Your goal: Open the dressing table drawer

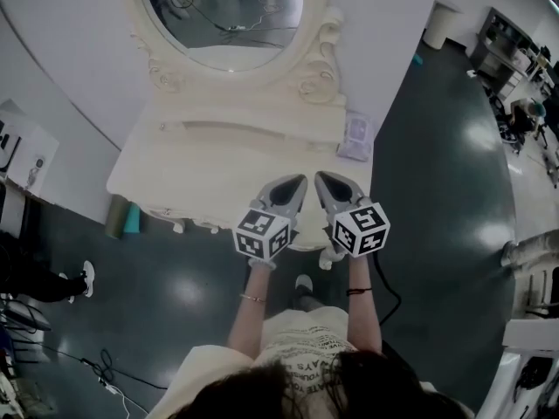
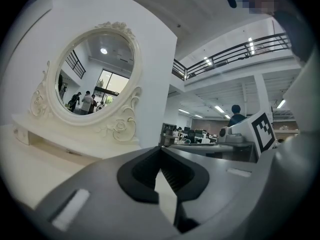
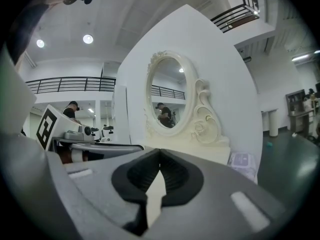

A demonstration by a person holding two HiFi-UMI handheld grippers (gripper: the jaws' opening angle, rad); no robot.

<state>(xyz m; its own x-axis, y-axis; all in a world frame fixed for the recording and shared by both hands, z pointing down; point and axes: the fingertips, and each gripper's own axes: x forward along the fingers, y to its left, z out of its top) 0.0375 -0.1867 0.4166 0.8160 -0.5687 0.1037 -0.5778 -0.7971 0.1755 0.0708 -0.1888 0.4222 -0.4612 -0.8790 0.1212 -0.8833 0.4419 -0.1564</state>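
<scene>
The cream dressing table (image 1: 201, 177) stands against a white panel and carries an oval mirror (image 1: 229, 11) in a carved frame. From above I see its top and a raised back shelf; the drawer front under the top is hidden. My left gripper (image 1: 301, 180) and right gripper (image 1: 320, 177) hover side by side over the front right part of the tabletop, pointing at the mirror. Both are shut with nothing between the jaws. The left gripper (image 2: 160, 148) has the mirror (image 2: 95, 74) to its left. Ahead of the right gripper (image 3: 159, 150) is the mirror (image 3: 169, 94).
A pale purple packet (image 1: 355, 138) lies at the table's right end, also in the right gripper view (image 3: 243, 162). A green roll (image 1: 122, 218) leans at the table's left foot. Cables (image 1: 105, 365) trail on the dark floor. A shoe (image 1: 85, 278) shows at left, a white bin (image 1: 439, 24) far right.
</scene>
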